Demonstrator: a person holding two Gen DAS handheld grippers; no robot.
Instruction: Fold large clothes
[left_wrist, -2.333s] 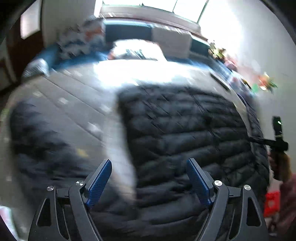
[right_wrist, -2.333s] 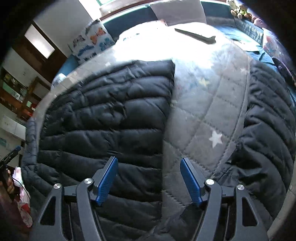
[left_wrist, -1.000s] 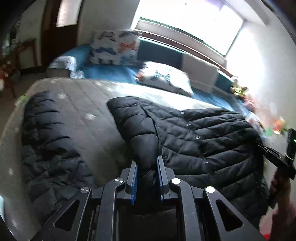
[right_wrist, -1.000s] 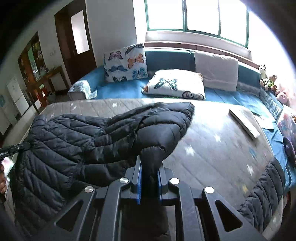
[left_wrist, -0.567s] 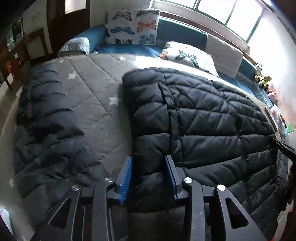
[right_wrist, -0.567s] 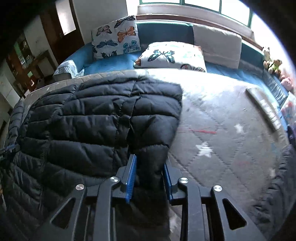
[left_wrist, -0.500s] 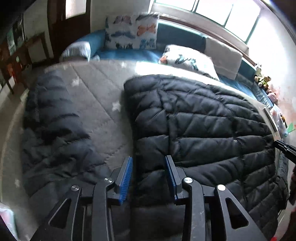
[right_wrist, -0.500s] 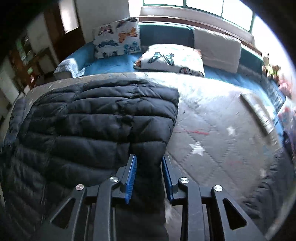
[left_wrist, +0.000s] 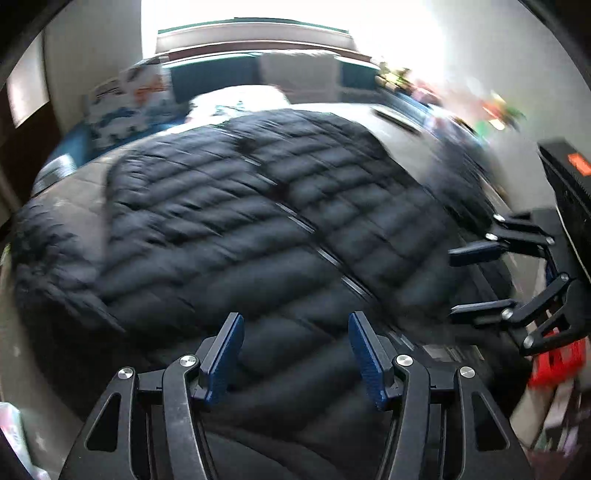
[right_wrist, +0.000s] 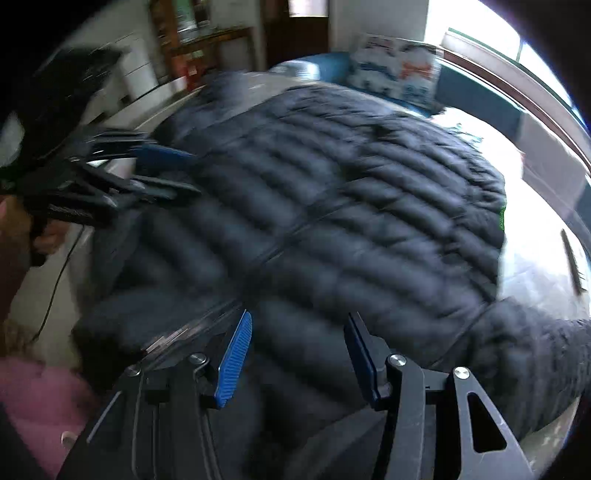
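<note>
Black quilted jacket (left_wrist: 258, 229) on a grey mattress (left_wrist: 66, 192); blue gripper pads (left_wrist: 225, 354); butterfly-print pillow (right_wrist: 395, 70); pink sleeve (right_wrist: 40, 391).

Your right tool (right_wrist: 297, 354) hangs over the black puffer jacket (right_wrist: 332, 206) on the bed (right_wrist: 535, 258), jaws just opened, nothing pinched between. Your left tool (right_wrist: 181, 173) shows upper left, blurred.

A large black quilted puffer jacket (left_wrist: 258, 229) lies spread flat on the grey quilted bed (left_wrist: 70, 188), its padded panels folded in to meet along a middle seam. It reaches the bed's near edge; one sleeve (right_wrist: 528, 358) hangs at the right edge.
</note>
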